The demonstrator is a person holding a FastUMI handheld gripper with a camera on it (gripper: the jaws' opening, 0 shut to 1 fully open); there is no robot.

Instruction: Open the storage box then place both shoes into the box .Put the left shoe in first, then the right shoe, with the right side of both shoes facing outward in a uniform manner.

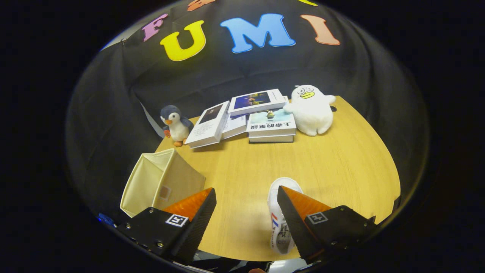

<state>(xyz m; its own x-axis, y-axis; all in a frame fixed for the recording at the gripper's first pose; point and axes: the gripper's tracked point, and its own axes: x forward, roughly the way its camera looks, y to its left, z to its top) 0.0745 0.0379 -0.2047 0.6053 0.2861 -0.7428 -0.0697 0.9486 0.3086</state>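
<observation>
A cream fabric storage box stands open-topped on the wooden table, just ahead of my left finger and partly behind it. A white shoe with red and blue stripes lies on the table by my right finger's inner edge, its toe pointing away from me; the finger hides part of it. My gripper hangs above the table with its fingers wide apart and bare wood between them. The inside of the box looks empty as far as I can see it.
At the far side of the table lie several books. A penguin plush stands to their left and a white duck plush to their right. The table's curved edge runs along the right.
</observation>
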